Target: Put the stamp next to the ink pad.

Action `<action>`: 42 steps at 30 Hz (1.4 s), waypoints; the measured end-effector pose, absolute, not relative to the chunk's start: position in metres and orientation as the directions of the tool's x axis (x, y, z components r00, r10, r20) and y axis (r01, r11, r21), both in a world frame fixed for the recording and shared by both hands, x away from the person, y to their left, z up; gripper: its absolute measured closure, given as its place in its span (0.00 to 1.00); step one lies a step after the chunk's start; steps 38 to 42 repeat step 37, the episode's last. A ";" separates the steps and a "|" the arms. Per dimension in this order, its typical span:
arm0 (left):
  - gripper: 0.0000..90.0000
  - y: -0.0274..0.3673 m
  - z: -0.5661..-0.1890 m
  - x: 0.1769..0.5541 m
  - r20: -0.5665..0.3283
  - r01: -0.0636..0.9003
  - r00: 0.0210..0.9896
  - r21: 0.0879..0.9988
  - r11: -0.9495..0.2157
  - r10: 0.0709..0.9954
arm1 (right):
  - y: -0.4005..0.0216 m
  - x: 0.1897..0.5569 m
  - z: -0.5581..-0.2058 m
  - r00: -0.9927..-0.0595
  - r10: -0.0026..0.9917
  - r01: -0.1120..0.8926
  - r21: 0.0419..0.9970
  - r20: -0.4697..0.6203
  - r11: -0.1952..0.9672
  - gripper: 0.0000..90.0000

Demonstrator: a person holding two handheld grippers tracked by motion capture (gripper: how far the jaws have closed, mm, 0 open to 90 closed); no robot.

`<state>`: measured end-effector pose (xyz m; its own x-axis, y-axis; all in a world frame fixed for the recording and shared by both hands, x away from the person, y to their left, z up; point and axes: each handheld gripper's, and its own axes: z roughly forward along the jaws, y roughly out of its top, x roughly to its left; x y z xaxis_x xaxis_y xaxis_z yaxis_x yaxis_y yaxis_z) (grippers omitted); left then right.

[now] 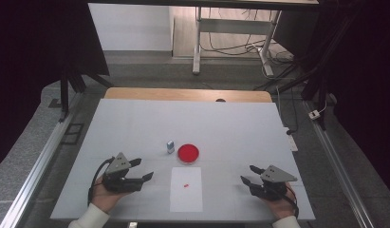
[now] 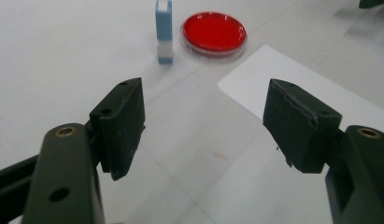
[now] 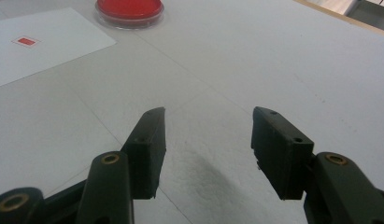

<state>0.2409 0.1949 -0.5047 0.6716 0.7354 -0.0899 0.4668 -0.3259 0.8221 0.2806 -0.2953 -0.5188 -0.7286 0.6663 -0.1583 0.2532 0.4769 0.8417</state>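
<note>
Your high view hangs above your side of the counter (image 1: 135,118) and looks forward and down, far enough to take in the whole top and the floor beyond it. Your left gripper view sits low and close, looking along its tongs (image 2: 203,121) at the red dish (image 2: 214,32) at the top centre. Your right gripper view, equally low, faces across the counter; it shares that dish (image 3: 129,8) at the upper left and the white sheet (image 3: 54,39).
</note>
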 end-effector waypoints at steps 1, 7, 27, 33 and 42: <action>0.34 0.197 -0.505 0.238 -0.090 0.467 0.672 0.822 -0.326 0.735 | -0.296 0.281 -0.519 -0.729 0.666 0.253 0.841 -0.159 0.478 0.49; 0.35 0.209 -0.511 0.224 -0.089 0.471 0.672 0.817 -0.331 0.735 | -0.298 0.281 -0.520 -0.730 0.664 0.252 0.839 -0.162 0.482 0.49; 0.36 0.209 -0.513 0.227 -0.098 0.473 0.678 0.817 -0.331 0.728 | -0.298 0.280 -0.520 -0.730 0.661 0.241 0.841 -0.172 0.484 0.49; 0.36 0.209 -0.513 0.228 -0.095 0.472 0.677 0.817 -0.331 0.730 | -0.298 0.280 -0.520 -0.731 0.660 0.237 0.841 -0.175 0.486 0.49; 0.36 0.208 -0.514 0.229 -0.094 0.474 0.676 0.815 -0.333 0.731 | -0.299 0.279 -0.520 -0.728 0.662 0.234 0.845 -0.175 0.481 0.49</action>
